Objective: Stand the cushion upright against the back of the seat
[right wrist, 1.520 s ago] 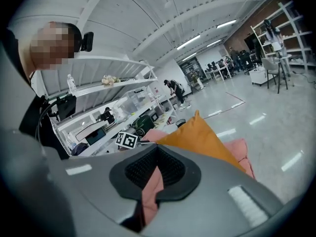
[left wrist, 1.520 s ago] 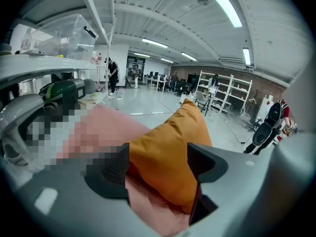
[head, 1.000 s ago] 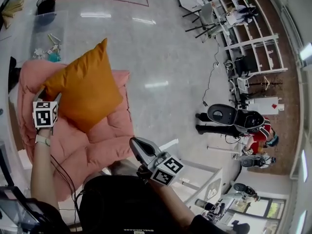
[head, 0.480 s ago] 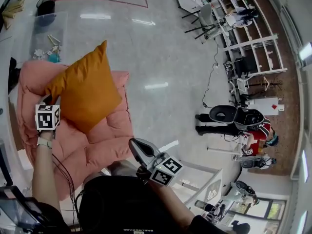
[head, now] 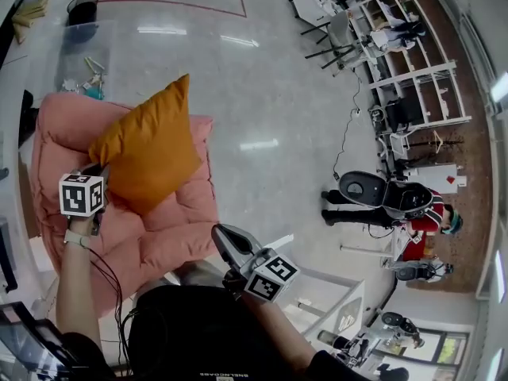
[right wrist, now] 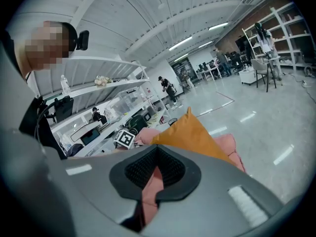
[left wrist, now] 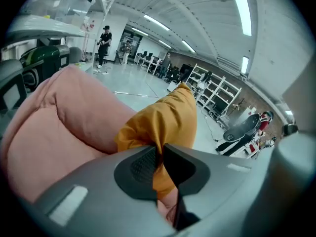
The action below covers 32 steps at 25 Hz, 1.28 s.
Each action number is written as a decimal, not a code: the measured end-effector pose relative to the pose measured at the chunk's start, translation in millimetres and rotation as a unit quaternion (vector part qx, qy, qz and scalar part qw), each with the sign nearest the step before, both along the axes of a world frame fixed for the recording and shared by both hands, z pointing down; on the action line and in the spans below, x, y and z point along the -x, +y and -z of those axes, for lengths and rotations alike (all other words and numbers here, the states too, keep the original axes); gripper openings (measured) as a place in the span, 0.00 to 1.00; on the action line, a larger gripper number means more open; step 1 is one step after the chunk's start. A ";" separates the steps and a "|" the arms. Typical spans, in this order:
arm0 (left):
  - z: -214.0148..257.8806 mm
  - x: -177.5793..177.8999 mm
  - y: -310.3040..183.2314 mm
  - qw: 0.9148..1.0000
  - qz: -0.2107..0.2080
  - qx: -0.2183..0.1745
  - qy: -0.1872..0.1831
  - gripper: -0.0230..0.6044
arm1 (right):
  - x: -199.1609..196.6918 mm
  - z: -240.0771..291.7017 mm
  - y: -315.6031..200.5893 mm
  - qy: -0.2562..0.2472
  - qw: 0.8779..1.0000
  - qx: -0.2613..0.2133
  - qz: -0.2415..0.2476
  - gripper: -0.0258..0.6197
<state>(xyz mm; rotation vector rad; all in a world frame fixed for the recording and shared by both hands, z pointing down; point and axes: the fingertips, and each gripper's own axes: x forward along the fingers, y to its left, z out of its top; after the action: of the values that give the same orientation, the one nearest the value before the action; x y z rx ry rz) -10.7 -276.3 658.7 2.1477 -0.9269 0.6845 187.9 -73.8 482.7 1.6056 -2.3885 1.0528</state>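
An orange cushion (head: 151,153) stands tilted on one corner on the pink padded seat (head: 163,232), leaning toward the seat's back (head: 67,125). My left gripper (head: 100,175) is at the cushion's left corner. In the left gripper view its jaws are closing with the orange cushion (left wrist: 168,120) pinched between the pads, and the pink seat back (left wrist: 64,127) lies behind. My right gripper (head: 219,234) hangs shut and empty over the seat's front edge, apart from the cushion. The right gripper view shows the cushion (right wrist: 195,135) ahead of the right gripper (right wrist: 157,171).
A clear box of small items (head: 83,58) and a black bin (head: 82,8) sit on the floor beyond the seat. White shelving (head: 405,62) and a person in red (head: 425,213) are at the right. A white frame (head: 337,292) stands near my right arm.
The left gripper's jaws have closed onto the cushion's left corner, and the gripper and cushion have shifted slightly to the right. The right gripper has stayed put.
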 end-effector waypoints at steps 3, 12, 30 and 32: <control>8.5 -8.6 16.6 1.000 -0.003 0.007 0.017 0.12 | -2.5 0.5 5.3 -0.004 1.000 -0.004 0.000 0.05; 21.4 -30.2 68.8 0.999 -0.041 -0.004 0.005 0.11 | -20.6 -6.3 1.2 -0.018 1.000 -0.010 -0.015 0.05; 30.1 -65.6 188.4 0.997 -0.059 -0.006 -0.056 0.11 | -117.6 -44.4 -98.0 -0.024 0.999 -0.017 -0.045 0.05; 31.8 -67.2 192.9 0.997 -0.056 -0.011 -0.059 0.11 | -115.4 -50.7 -110.0 -0.034 0.999 -0.010 -0.032 0.30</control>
<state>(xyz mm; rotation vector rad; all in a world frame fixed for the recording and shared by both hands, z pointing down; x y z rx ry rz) 56.5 -83.5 626.9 2.2101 -0.8838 0.8691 303.3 -183.7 533.4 1.6895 -2.4126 1.1146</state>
